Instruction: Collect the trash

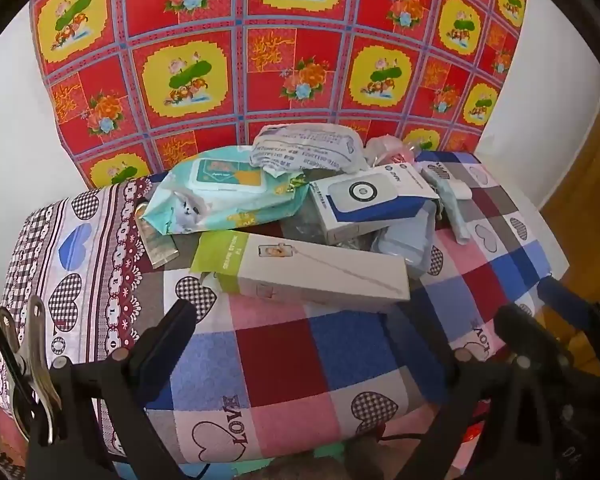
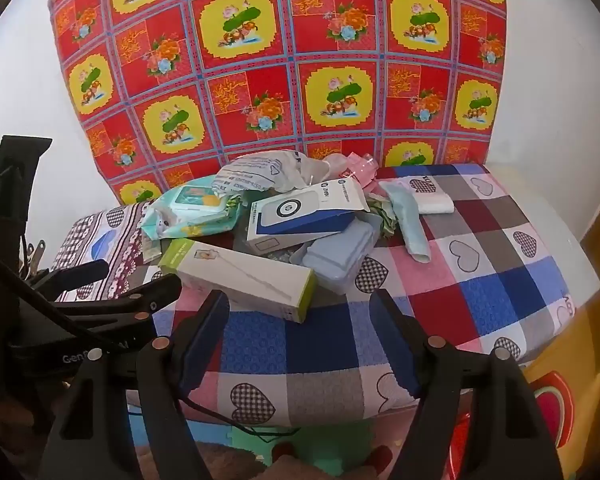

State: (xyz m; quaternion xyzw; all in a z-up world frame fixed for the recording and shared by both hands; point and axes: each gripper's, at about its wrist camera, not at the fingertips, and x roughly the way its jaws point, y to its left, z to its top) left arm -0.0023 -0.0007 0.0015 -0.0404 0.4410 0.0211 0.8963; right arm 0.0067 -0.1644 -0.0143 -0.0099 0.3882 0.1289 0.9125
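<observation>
**Approach, nothing picked yet**

Both our claws, left claw [image 1: 340, 316] and right claw [image 2: 300, 308], gape wide and empty over the checked surface [image 2: 500, 280]. Just beyond lies the long box [image 2: 240, 276], nearest of the trash pile; farther back, the wipes packet [image 2: 192, 212]. Next, we judge: straddle the box, then close.

print on crumpled wrapper [image 1: 308, 148]: too small to read | clear tray [image 2: 340, 256]: partly under blue-white box [image 2: 304, 212]
</observation>
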